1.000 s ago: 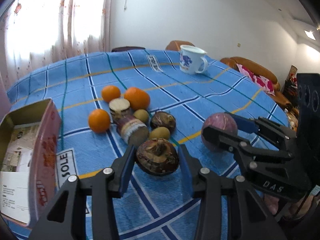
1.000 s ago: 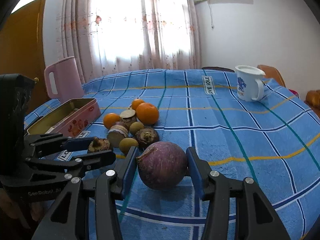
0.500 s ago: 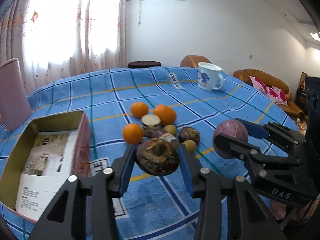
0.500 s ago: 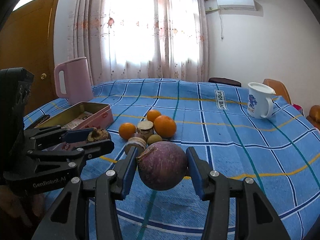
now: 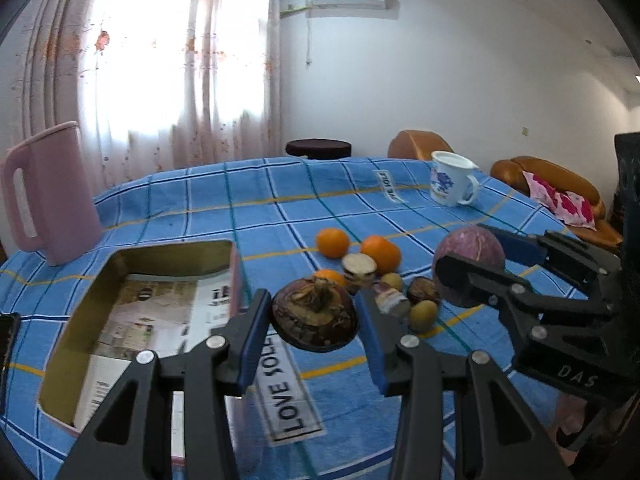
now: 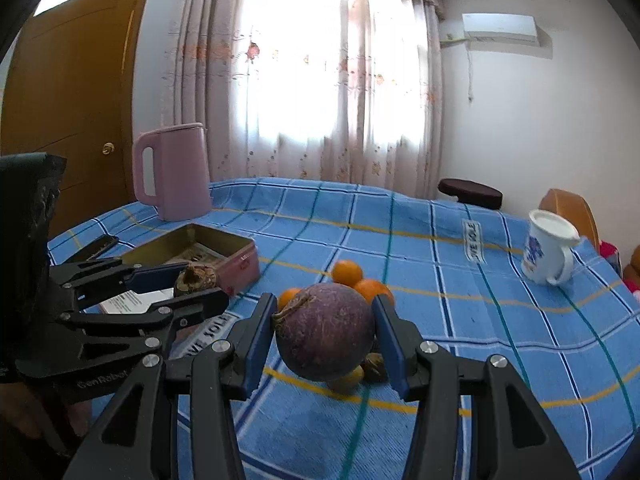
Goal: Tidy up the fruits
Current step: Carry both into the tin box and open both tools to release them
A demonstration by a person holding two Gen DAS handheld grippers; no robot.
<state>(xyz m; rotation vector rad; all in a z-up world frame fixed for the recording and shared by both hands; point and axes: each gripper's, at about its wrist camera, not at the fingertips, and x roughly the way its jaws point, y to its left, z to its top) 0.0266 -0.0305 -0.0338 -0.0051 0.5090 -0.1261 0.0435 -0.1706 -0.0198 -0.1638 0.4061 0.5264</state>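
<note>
**A:** Left wrist view: your left gripper [image 5: 316, 332] is clamped on the dark brown mangosteen [image 5: 315, 317], both blue pads against its flanks, and the fruit hangs clear of the blue checked tablecloth [image 5: 256, 216]. Its dried stem faces up and slightly away from you; the fruit is squat, so its short axis runs up through the stem and its broad axis lies across the jaws.

**B:** And my right hand?

**A:** Your right gripper [image 6: 326, 336] is closed on the round purple fruit [image 6: 325, 330], also lifted off the cloth. Its stem stub points up and towards the left pad; otherwise it is near enough a ball, with no long axis to speak of.

**B:** What could go wrong?

**A:** I'd say the round one could roll out, because the flat pads meet it only at two small spots. The open tin box [image 5: 80, 312] sits ahead and to the left of your left gripper, lined with printed paper; if that's your target, the near wall could catch the mangosteen on a low approach. The two grippers are also close side by side, so they could knock together over the box. The oranges [image 5: 380, 253] and small fruits ahead lie loose, so a low sweep would scatter them.
</note>
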